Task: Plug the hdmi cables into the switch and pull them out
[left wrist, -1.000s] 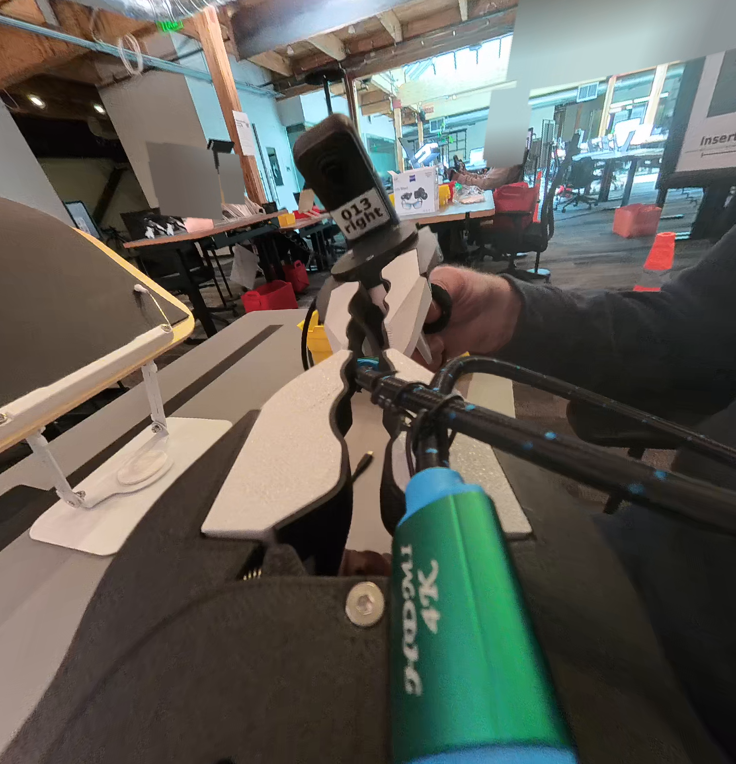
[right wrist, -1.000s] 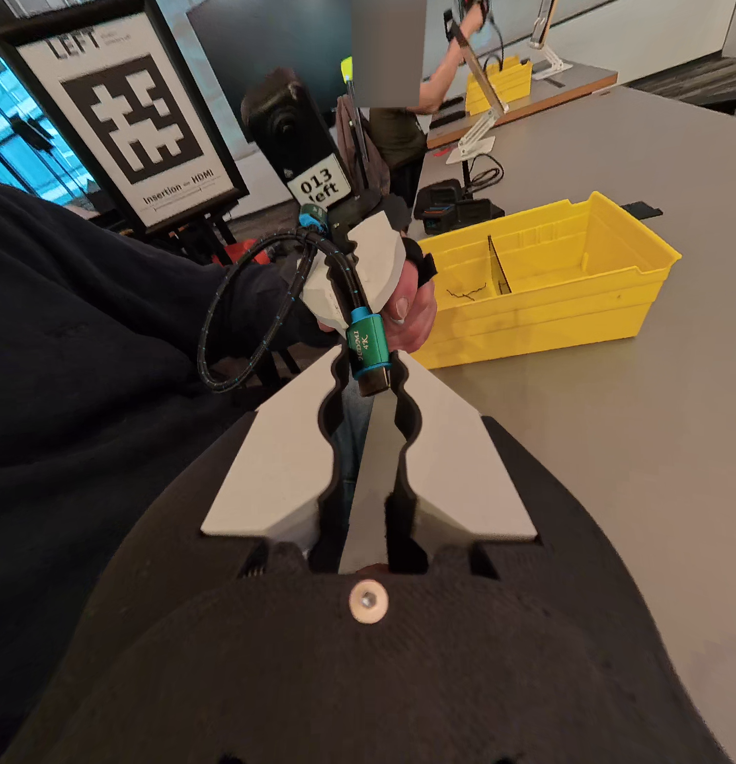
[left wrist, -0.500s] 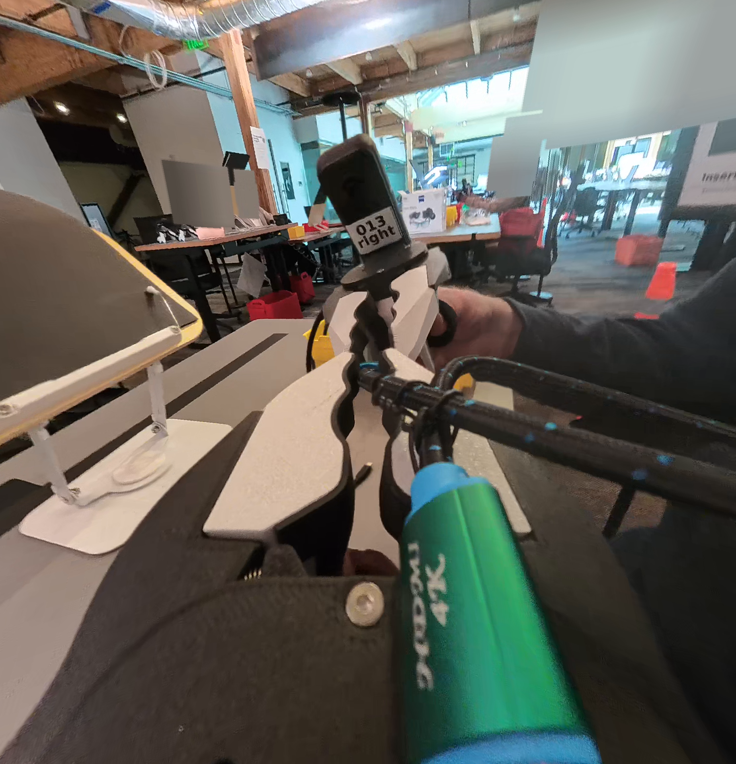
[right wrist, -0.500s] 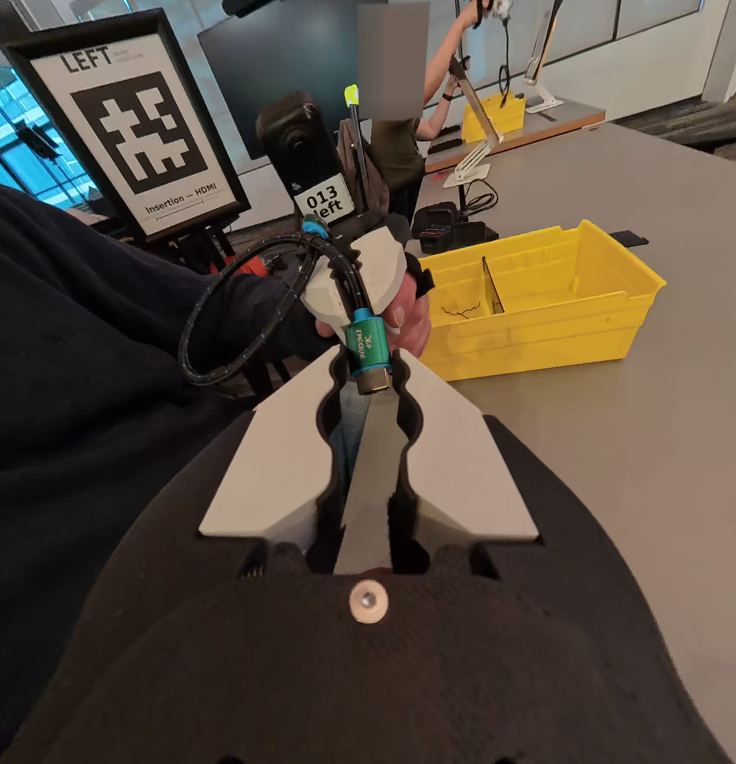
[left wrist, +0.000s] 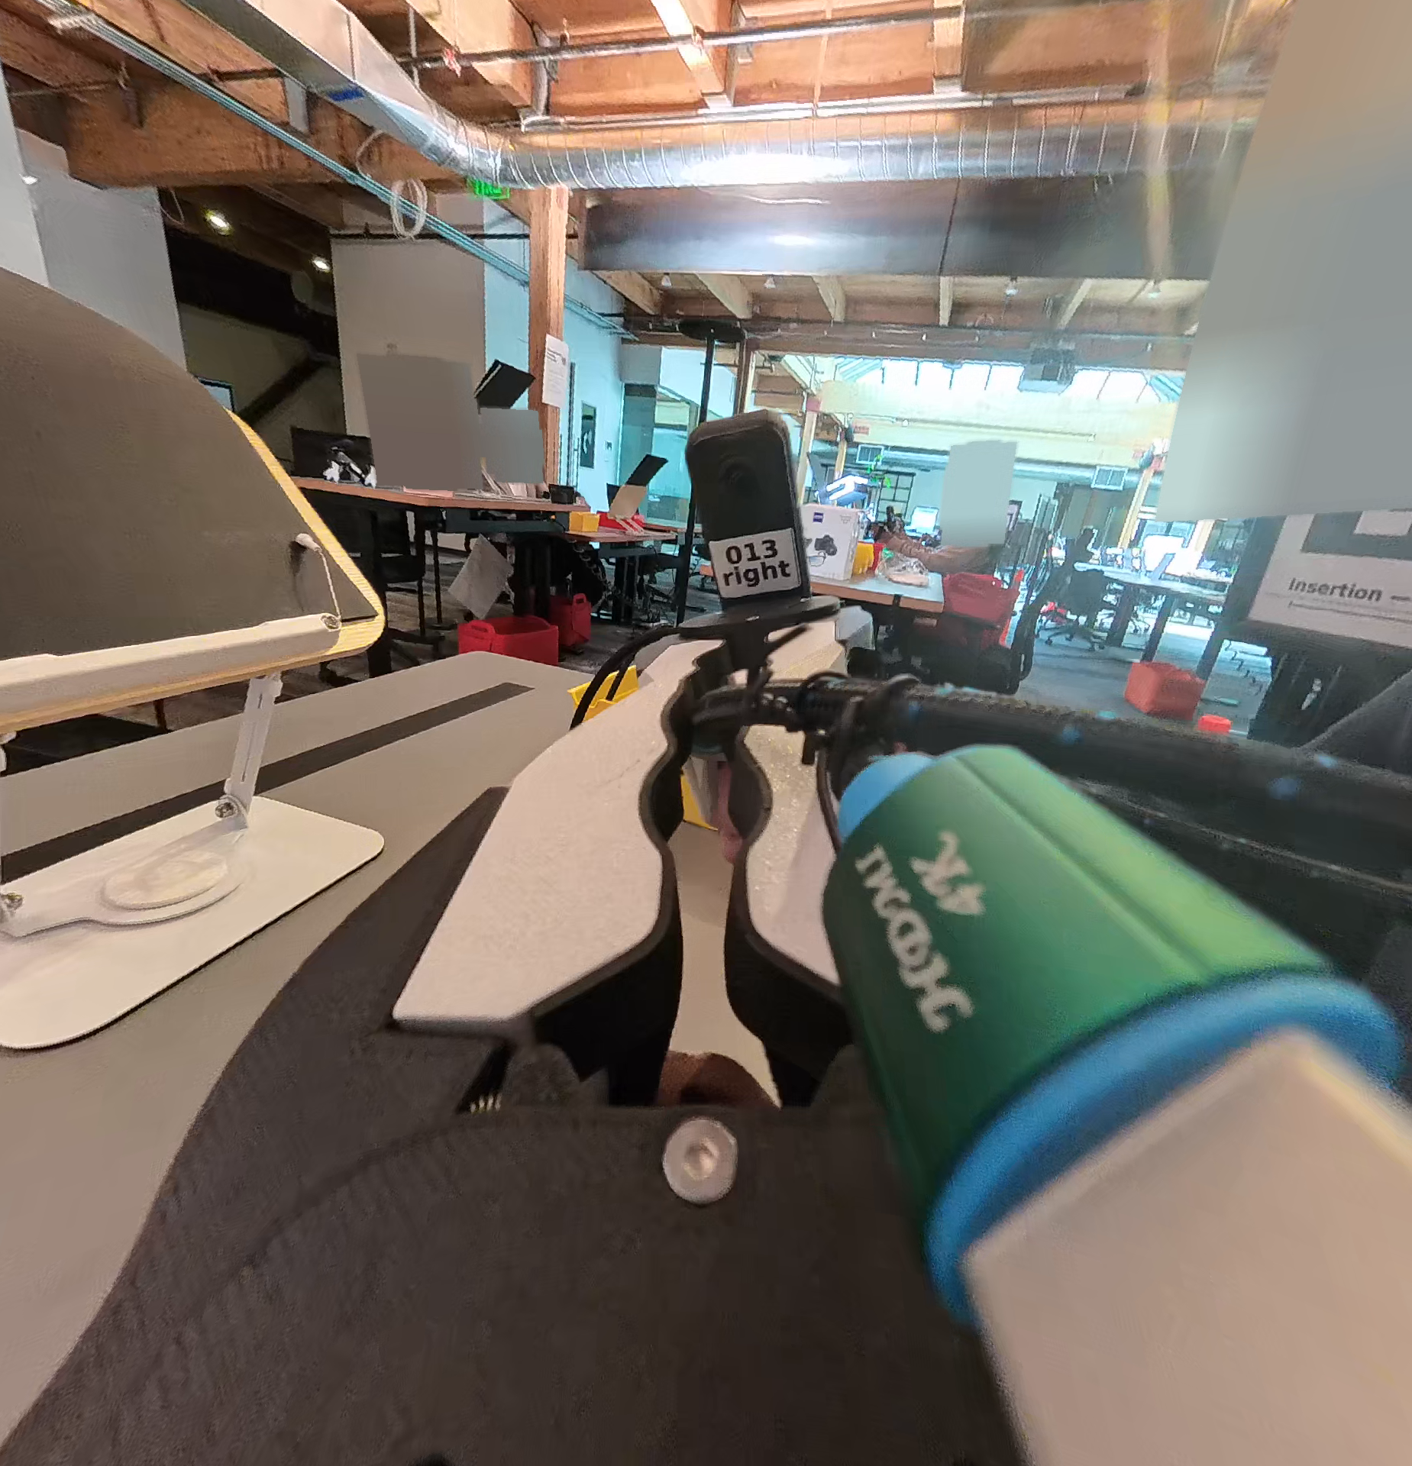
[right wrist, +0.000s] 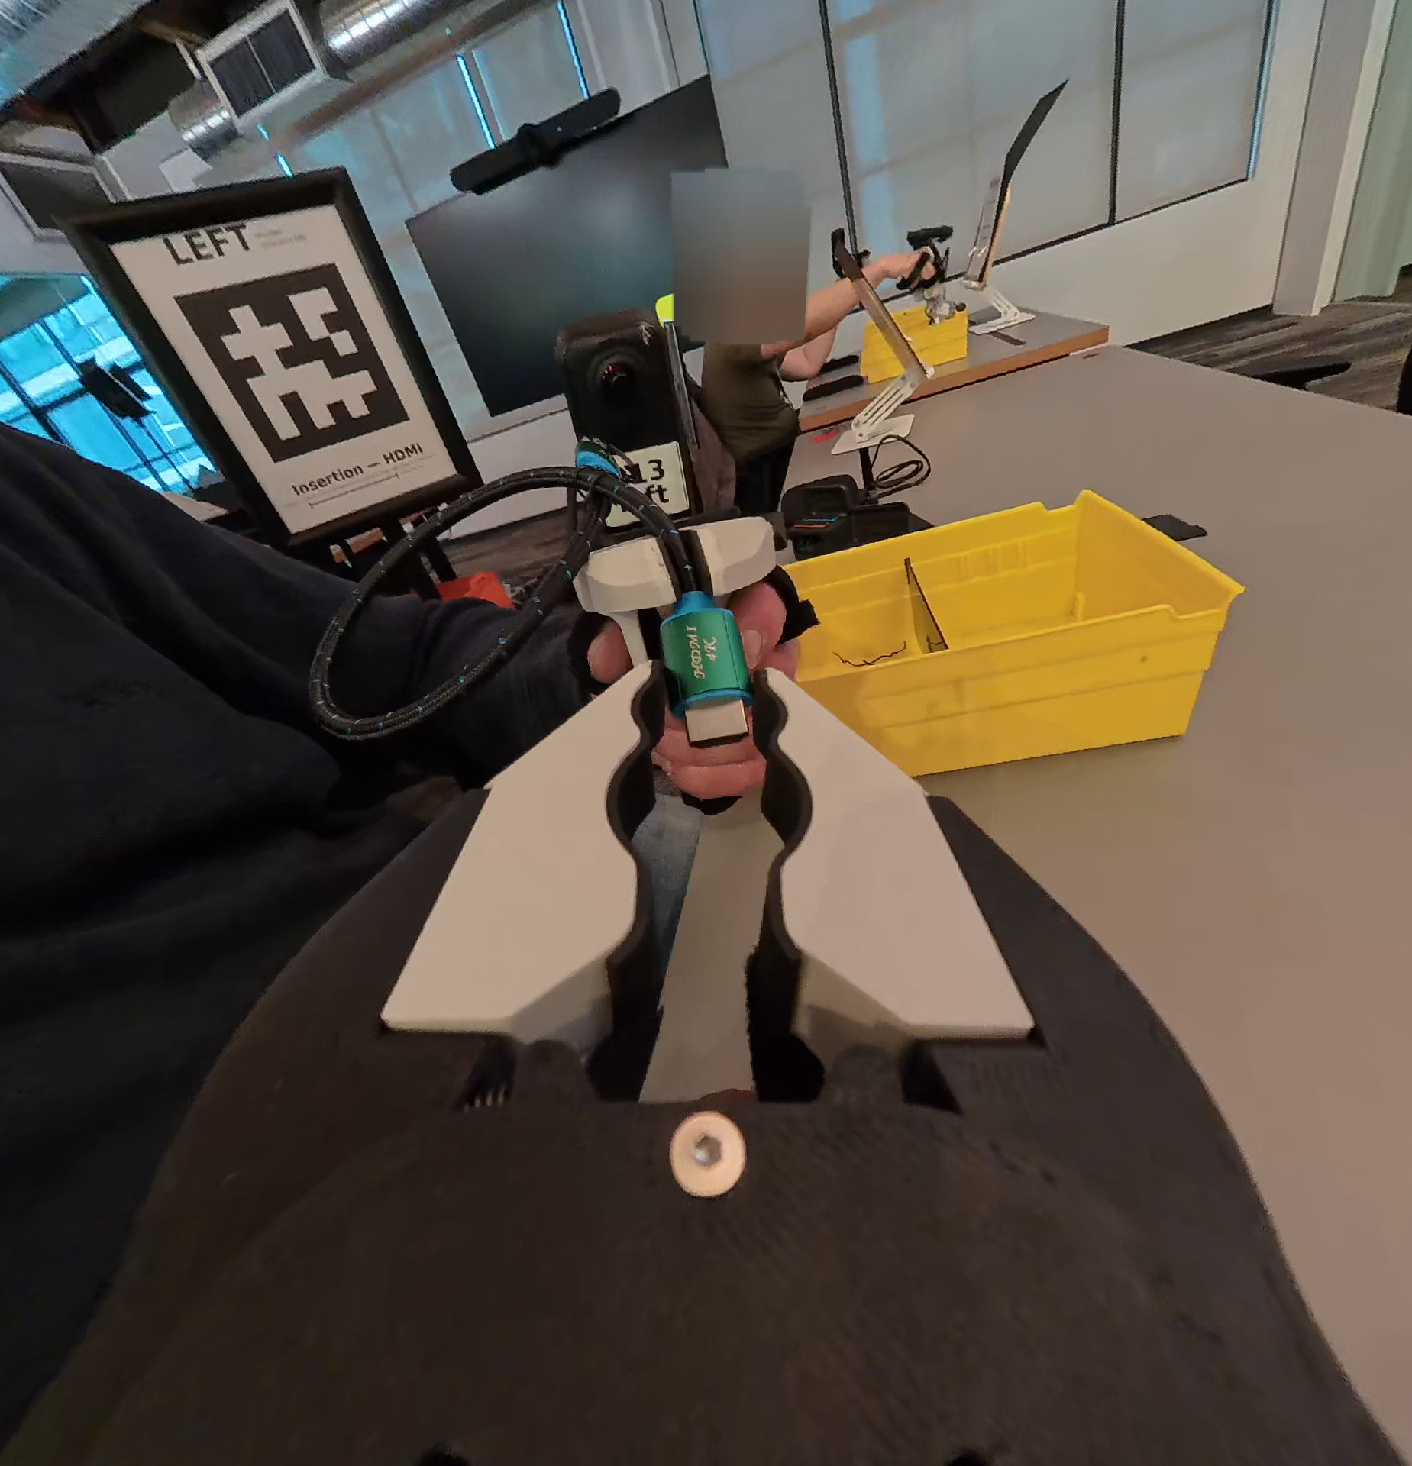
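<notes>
A black braided HDMI cable with green plugs is coiled in a loop. My left gripper is shut on the cable just behind one plug; it also shows in the right wrist view. That plug points its metal end at the right camera. My right gripper has its jaws against the plug's sides. The cable's other plug lies close to the left camera, at the right. Both grippers are held in the air above the table edge. I see no switch for certain.
A yellow divided bin sits on the grey table, with black boxes behind it. A tilted board on a white stand stands at the left. A framed sign and a person's dark sleeve are close by. Only a small space, under 4 cm, lies between the two pairs of fingers.
Both grippers have tilted upward together and kept their hold. The held plug's metal end has turned more toward the right camera. The free plug has swung closer to the left camera.
</notes>
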The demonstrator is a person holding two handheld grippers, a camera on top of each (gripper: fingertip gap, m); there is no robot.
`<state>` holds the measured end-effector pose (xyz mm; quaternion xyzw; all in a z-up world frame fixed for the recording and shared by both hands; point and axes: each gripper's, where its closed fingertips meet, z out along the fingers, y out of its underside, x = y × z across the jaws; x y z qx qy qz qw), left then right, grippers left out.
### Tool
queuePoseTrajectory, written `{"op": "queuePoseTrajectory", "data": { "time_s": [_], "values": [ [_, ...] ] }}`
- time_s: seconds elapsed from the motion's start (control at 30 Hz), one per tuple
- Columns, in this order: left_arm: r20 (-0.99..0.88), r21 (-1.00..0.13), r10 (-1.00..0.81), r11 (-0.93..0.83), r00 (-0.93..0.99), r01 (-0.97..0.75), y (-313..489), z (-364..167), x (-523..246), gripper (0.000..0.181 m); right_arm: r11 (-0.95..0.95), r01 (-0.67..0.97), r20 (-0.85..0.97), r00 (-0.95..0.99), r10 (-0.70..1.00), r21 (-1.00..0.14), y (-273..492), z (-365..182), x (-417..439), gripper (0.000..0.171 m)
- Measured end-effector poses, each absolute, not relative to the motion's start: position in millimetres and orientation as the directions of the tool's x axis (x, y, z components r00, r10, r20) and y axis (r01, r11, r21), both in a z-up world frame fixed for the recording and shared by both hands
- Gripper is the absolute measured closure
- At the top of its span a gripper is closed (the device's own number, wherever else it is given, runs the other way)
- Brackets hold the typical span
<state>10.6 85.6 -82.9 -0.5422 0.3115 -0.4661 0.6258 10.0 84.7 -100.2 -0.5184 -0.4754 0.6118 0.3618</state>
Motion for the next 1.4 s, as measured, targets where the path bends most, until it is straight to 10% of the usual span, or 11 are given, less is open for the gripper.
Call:
{"op": "queuePoseTrajectory", "data": {
  "time_s": [0.03,1.4],
  "values": [
    [0.122,-0.967,-0.921,-0.026,0.370,0.254,86,-82,11,0.176,-0.292,0.044,-0.295,-0.208,0.933,-0.955,85,-100,11,0.151],
    [-0.030,-0.998,-0.947,0.044,0.321,0.036,71,-83,20,0.169,-0.101,0.185,-0.132,-0.159,0.978,-0.977,73,-95,22,0.152]
  ]
}}
